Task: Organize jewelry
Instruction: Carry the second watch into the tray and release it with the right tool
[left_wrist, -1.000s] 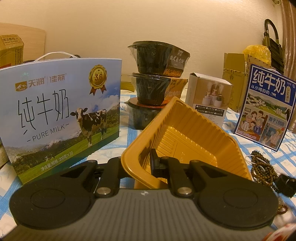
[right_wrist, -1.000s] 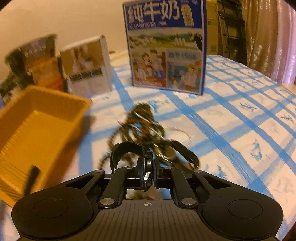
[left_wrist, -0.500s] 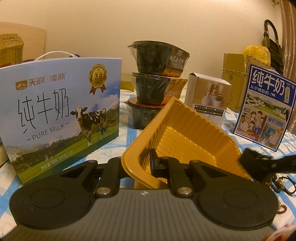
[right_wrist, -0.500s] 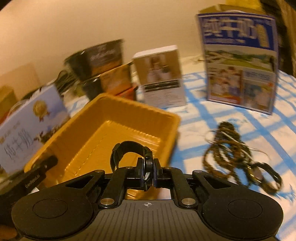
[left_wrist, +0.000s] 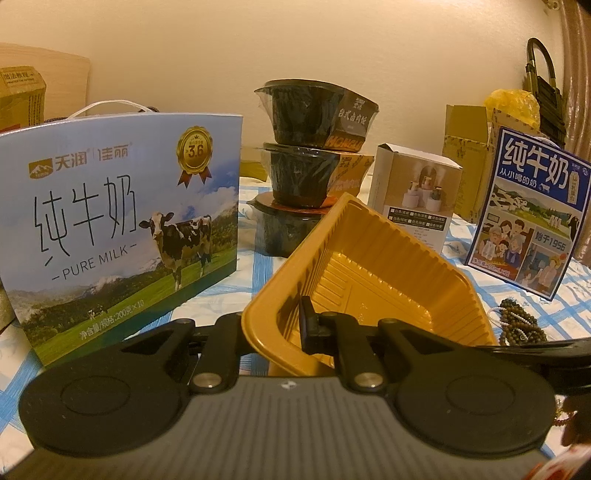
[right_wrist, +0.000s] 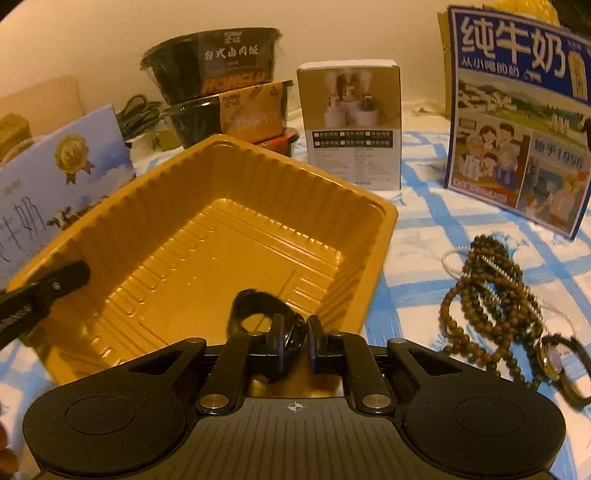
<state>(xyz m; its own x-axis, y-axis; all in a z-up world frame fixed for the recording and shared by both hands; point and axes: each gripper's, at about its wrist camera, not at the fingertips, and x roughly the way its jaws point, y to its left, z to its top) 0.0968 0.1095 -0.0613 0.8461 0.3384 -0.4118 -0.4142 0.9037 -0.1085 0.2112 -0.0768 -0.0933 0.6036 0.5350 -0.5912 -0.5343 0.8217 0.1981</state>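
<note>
My left gripper (left_wrist: 273, 325) is shut on the near rim of a yellow plastic tray (left_wrist: 373, 273) and holds it tilted; one of its fingers (right_wrist: 48, 288) shows at the tray's left rim (right_wrist: 258, 155) in the right wrist view. My right gripper (right_wrist: 295, 343) is over the tray's near edge with its jaws slightly apart. A black ring-shaped band (right_wrist: 258, 314) sits blurred between and ahead of the fingers, slipping loose. A pile of brown bead strands (right_wrist: 491, 295) and a watch (right_wrist: 557, 362) lie on the cloth to the right; the beads also show in the left wrist view (left_wrist: 517, 321).
A large milk carton (left_wrist: 118, 221) stands left. Stacked black food bowls (left_wrist: 314, 147), a small white box (left_wrist: 413, 199) and a blue milk box (left_wrist: 532, 218) stand behind the tray on the blue-checked tablecloth (right_wrist: 443, 221).
My right gripper carried the black band from the bead pile leftward over the tray, then its jaws parted and the band came loose. The left gripper kept holding the tray still.
</note>
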